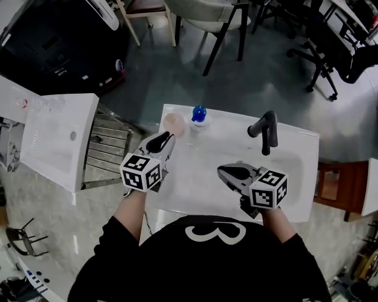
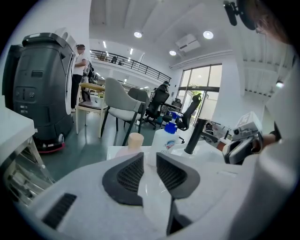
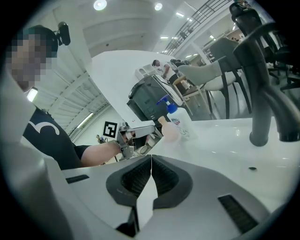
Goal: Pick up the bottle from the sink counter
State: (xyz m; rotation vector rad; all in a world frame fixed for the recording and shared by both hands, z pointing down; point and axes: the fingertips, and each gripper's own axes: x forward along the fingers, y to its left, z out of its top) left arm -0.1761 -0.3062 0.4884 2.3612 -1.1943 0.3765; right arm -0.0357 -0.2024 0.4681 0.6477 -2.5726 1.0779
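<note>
Two bottles stand at the back of the white sink counter [image 1: 195, 194]: a white bottle with a blue pump [image 1: 199, 115] [image 2: 165, 138] [image 3: 181, 123] and, just left of it, a pinkish bottle with a beige cap [image 1: 174, 124] [image 2: 134, 142] [image 3: 168, 130]. My left gripper [image 1: 167, 138] [image 2: 150, 158] hovers over the counter's left part, a short way in front of the pinkish bottle and pointing at both. Its jaws stand a narrow gap apart with nothing between them. My right gripper [image 1: 222, 171] [image 3: 151, 160] hangs over the counter's middle, shut and empty.
A black faucet [image 1: 266, 131] [image 3: 262, 93] rises at the back right above the basin [image 1: 289, 168]. A second white sink unit [image 1: 53, 141] and a metal rack [image 1: 109, 147] lie to the left. Chairs [image 1: 212, 17] stand beyond, and a wooden stool [image 1: 336, 189] on the right.
</note>
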